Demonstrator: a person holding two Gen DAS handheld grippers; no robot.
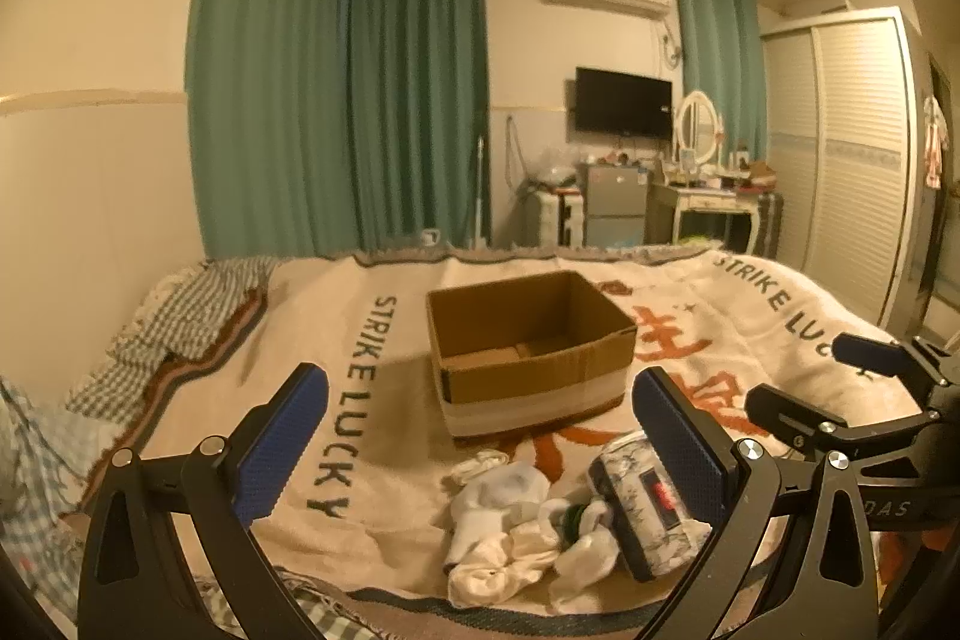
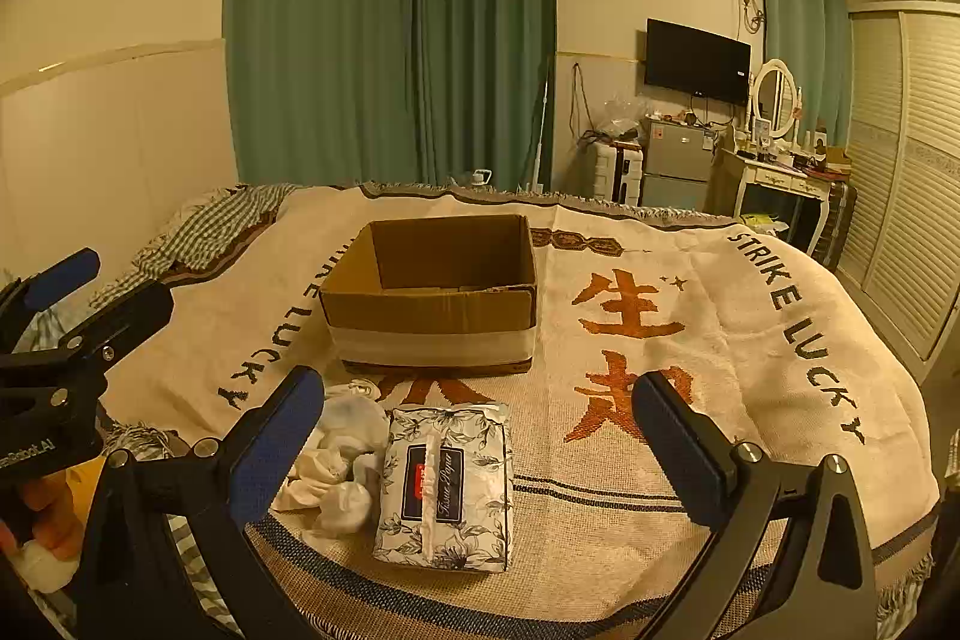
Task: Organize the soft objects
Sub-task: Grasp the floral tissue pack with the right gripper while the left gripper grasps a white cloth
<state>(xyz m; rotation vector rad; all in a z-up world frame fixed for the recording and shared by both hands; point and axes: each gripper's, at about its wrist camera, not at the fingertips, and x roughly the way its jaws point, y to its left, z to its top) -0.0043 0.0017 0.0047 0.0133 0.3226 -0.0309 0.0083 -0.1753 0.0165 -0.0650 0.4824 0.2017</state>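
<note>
An open, empty cardboard box [image 1: 528, 346] [image 2: 435, 289] stands on the bed blanket. In front of it lie a pile of white socks [image 1: 510, 526] [image 2: 339, 460] and a floral tissue pack [image 1: 645, 508] [image 2: 447, 484], side by side. My left gripper [image 1: 480, 454] is open and empty, held above the socks. My right gripper [image 2: 480, 436] is open and empty above the tissue pack. Each gripper shows at the edge of the other's view, the right one [image 1: 852, 376] and the left one [image 2: 78, 292].
The bed carries a cream blanket [image 2: 690, 340] with "STRIKE LUCKY" lettering. Checked bedding [image 1: 180, 316] lies bunched at the left. Beyond the bed are green curtains, a small fridge [image 2: 675, 160], a dressing table [image 2: 780, 178] and a wardrobe at the right.
</note>
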